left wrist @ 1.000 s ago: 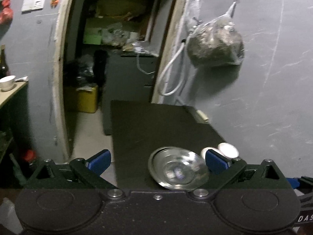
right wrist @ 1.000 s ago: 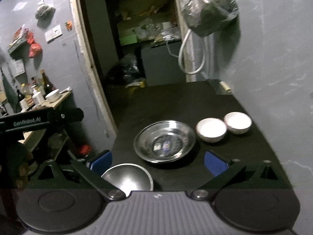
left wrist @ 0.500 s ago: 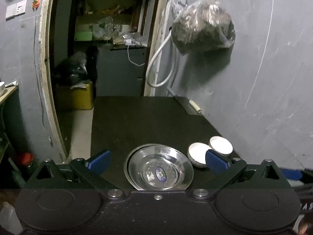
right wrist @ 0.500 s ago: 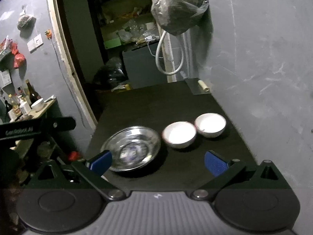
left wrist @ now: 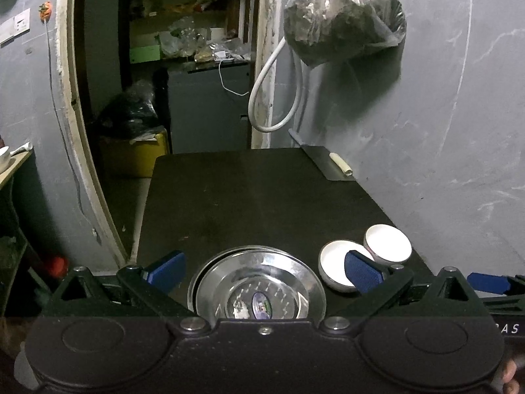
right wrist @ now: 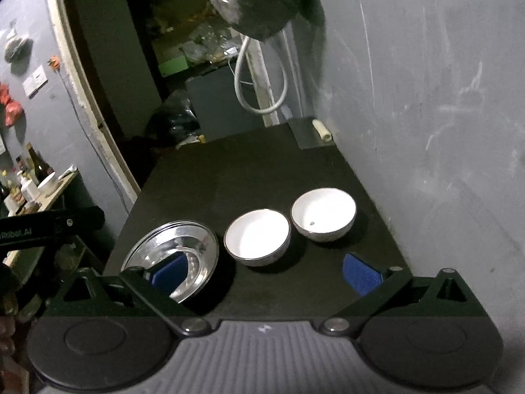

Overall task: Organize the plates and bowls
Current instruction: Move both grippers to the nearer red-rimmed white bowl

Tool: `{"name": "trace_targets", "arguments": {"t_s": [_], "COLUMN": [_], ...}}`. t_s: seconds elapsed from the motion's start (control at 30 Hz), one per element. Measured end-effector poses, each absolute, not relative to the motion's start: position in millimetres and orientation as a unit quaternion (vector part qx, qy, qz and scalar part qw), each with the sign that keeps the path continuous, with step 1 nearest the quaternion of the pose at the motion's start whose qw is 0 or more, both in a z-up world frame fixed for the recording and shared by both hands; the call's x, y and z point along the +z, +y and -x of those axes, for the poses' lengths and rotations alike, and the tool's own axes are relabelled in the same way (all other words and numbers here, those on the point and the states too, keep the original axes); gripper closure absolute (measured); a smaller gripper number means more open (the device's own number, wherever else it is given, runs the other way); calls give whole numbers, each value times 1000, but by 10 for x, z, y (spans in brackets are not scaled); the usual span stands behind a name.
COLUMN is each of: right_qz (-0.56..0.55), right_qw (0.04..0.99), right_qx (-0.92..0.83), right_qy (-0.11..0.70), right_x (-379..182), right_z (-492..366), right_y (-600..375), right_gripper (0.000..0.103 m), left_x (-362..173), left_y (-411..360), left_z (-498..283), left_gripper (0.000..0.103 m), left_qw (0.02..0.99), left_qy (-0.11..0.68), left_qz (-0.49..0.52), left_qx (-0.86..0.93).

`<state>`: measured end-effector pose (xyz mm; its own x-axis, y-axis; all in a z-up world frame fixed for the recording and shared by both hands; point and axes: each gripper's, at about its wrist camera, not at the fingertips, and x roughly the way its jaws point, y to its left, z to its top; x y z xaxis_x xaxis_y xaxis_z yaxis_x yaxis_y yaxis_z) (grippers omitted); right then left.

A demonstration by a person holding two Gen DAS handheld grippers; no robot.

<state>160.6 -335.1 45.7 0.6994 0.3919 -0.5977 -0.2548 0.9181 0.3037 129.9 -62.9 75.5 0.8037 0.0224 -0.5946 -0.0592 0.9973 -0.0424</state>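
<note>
Since one second ago: the second steel bowl seen at the near edge in the right wrist view is gone from there; the left wrist view now shows a double rim on the shiny round steel plates (left wrist: 259,282), so judged nested. Both views have swung rightward toward the white bowls.

Left tongs (left wrist: 264,271): jaws wide apart, holding nothing, straddling the steel stack at the near edge of the dark desk (left wrist: 246,190).

Right tongs (right wrist: 265,274): jaws wide apart, empty, facing the nearer round white ceramic bowl (right wrist: 257,236).

Farther white ceramic bowl (right wrist: 323,218) sits just beside it on the right; whether the rims touch cannot be told.

Progress (judgement): steel pieces stacked; two white bowls not yet nested, likely next.

Far end: small cream roll (right wrist: 321,130) by the grey wall.
</note>
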Motion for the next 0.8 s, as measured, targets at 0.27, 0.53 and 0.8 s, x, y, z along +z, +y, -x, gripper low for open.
{"name": "trace_targets", "arguments": {"t_s": [0.27,0.53,0.8], "right_qz": [-122,-154,-195], "right_qw": [910,903,898], "right_qx": [155,135,91], "right_qy": [365,377,384], "right_x": [255,-7,-255], "right_z": [-1741,-1933,-2247], "right_y": [-3184,-3188,-3303], "right_gripper": [0,0,0], "left_x": [653,444,292], "left_y": [-570,-743,-987], "left_z": [-1691,-2206,-2600], "left_gripper": [1,1,1], "left_qw": [944,928,911], "left_qy": [330,369,397], "left_qz": [0,-52,-114], "left_qx": [-7,-31,-19]}}
